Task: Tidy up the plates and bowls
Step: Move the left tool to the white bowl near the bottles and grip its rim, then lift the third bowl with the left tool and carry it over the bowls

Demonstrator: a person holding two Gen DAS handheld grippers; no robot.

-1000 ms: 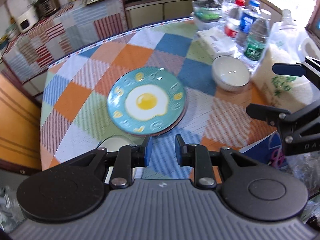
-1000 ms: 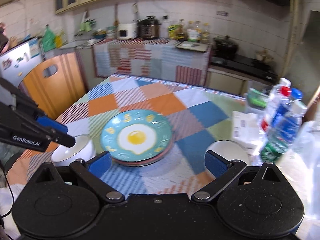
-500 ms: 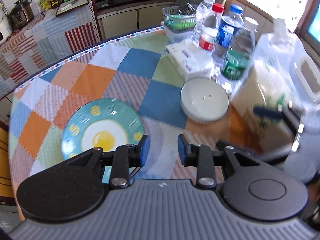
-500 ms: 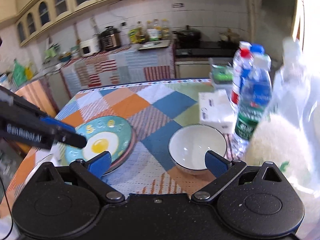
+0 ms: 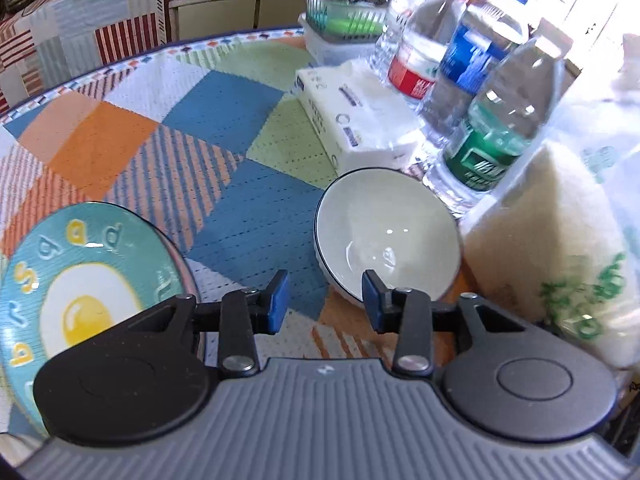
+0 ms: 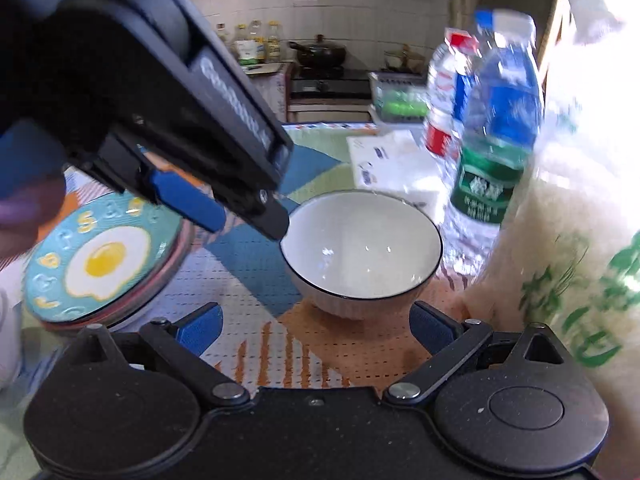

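Note:
A white bowl with a dark rim stands on the patchwork tablecloth near the bottles; it also shows in the right wrist view. A teal fried-egg plate lies left of it on a stack, as the right wrist view shows. My left gripper is open and empty, its right finger at the bowl's near rim. In the right wrist view the left gripper hangs over the bowl's left rim. My right gripper is open wide and empty, just before the bowl.
Several water bottles and a large bag of rice stand right of the bowl. A tissue pack and a basket lie behind it. A kitchen counter runs along the back.
Both grippers have moved right and closer to the white bowl. The left jaws have opened wider. The plate has slid to the left of both views.

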